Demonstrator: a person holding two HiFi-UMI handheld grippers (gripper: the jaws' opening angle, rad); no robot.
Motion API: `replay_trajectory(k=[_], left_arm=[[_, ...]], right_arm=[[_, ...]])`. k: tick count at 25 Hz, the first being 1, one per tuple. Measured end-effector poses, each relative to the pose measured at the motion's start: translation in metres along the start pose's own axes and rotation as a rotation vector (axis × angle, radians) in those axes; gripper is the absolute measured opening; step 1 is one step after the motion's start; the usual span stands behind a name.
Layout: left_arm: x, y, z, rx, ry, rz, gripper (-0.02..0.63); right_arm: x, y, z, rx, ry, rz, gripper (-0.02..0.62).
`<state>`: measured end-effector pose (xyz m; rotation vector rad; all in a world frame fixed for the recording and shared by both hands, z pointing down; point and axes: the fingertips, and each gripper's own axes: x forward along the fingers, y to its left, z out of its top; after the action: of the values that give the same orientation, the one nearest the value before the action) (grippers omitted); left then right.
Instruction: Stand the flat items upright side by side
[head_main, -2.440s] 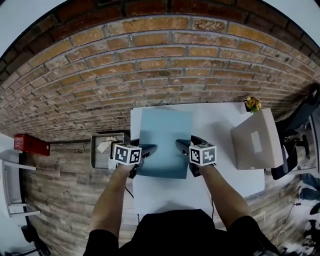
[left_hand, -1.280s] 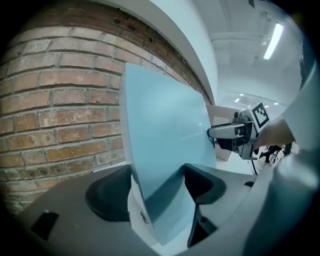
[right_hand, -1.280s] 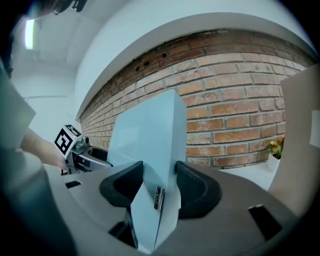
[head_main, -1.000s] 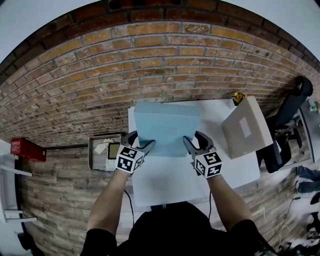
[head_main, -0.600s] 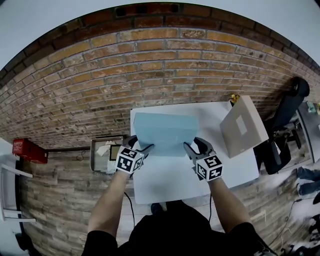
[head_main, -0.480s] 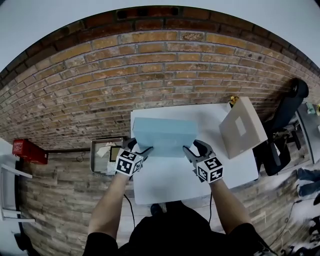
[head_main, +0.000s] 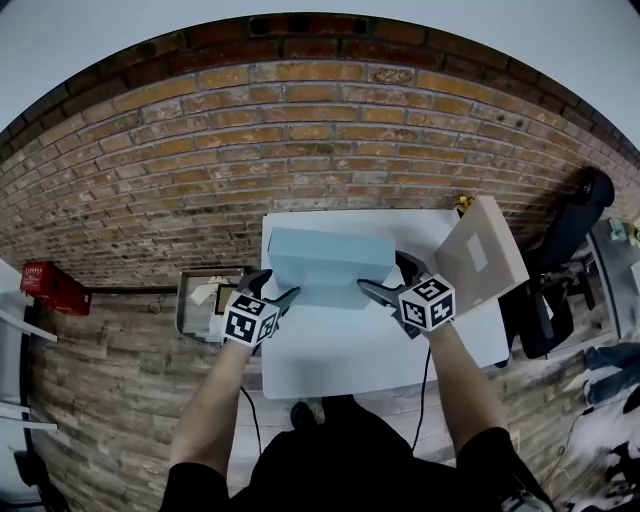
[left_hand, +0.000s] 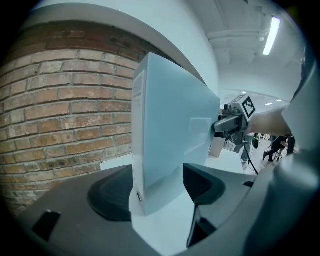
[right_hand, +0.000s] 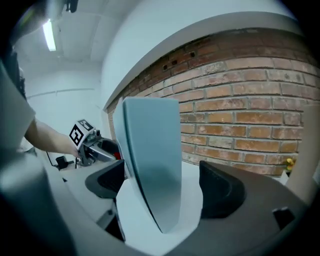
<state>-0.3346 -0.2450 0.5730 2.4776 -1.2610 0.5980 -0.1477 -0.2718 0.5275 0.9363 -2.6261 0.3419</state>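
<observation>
Left gripper view: my left hand-held gripper (left_hand: 160, 186) clamps one end of the upright blue box (left_hand: 175, 115); my right hand-held gripper (right_hand: 162, 187) is opening its jaws around the other.

1. The table (head_main: 340, 350) stands with its far edge against the wall (head_main: 300, 150).
2. A flat box (head_main: 330, 265) stands upright on the table's far half, its broad face parallel to the wall.
3. The left gripper (head_main: 275, 288) is at the box's left end, with that end clamped between its jaws.
4. The right gripper (head_main: 385, 275) is at the box's right end; its jaws are opening, and that end stands between them.
5. A parcel (head_main: 482, 255) stands leaning on the table's right end, right of the right gripper.
6. A small plant (head_main: 462, 203) sits behind the parcel, near the wall.
7. A crate (head_main: 197, 305) lies on the floor just left of the table.
8. A chair (head_main: 565, 235) stands right of the table.
</observation>
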Motion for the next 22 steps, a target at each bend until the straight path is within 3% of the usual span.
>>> replay_trajectory(k=[2,4,7,11,14,19,22], left_arm=[[-0.006,-0.003,0.002,-0.025,-0.022,0.011,0.333],[-0.010,-0.009,0.004,-0.059,-0.045,0.023,0.333],[-0.013,-0.018,0.008,-0.086,-0.053,0.037,0.333],[-0.017,-0.020,0.011,-0.121,-0.046,0.066,0.333],[-0.015,-0.025,0.010,-0.153,-0.042,0.084,0.333],[0.012,-0.050,0.027,-0.178,-0.035,0.114,0.325],[0.037,-0.084,0.033,-0.205,-0.032,0.131,0.312]], right_arm=[[0.004,0.008,0.013,0.009,-0.007,0.055,0.462],[0.003,0.011,0.020,-0.010,-0.009,0.053,0.458],[-0.007,0.017,0.017,-0.002,-0.035,0.024,0.381],[-0.024,0.030,0.010,-0.001,-0.058,0.054,0.343],[-0.037,0.038,0.002,-0.061,-0.052,0.060,0.316],[-0.079,0.030,-0.010,-0.199,-0.062,-0.033,0.296],[-0.111,0.011,-0.025,-0.228,-0.055,-0.088,0.293]])
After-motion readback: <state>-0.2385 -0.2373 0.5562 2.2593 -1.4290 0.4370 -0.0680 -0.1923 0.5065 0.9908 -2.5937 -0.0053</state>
